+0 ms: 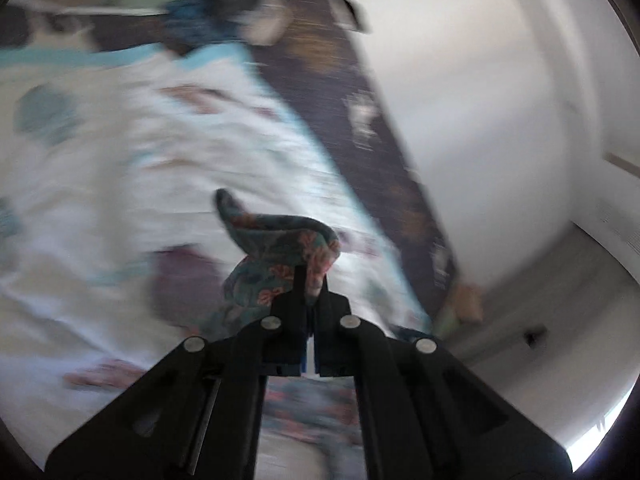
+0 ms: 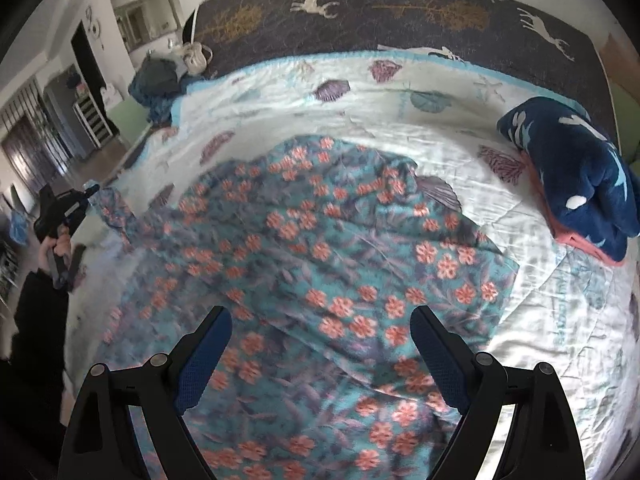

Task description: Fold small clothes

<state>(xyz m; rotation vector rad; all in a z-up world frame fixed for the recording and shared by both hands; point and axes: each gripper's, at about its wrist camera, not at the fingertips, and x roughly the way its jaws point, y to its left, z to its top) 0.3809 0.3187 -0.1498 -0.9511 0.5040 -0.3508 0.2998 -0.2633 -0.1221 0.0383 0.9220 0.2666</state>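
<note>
Black fingers of the left gripper are clenched on a bunched corner of the floral garment, which curls above the tips. From the right wrist view, that gripper sits at nine o'clock, raising the garment's left edge off the quilt. Most of the floral garment lies spread across the middle of the quilt. Both fingers of the right gripper stand released at six o'clock, above the cloth's near edge, with nothing between them. At three o'clock rests a folded blue blanket. The step in hand looks like the first fold; next, the lifted corner likely needs carrying across toward three o'clock while the right gripper pins or takes the near edge.
</note>
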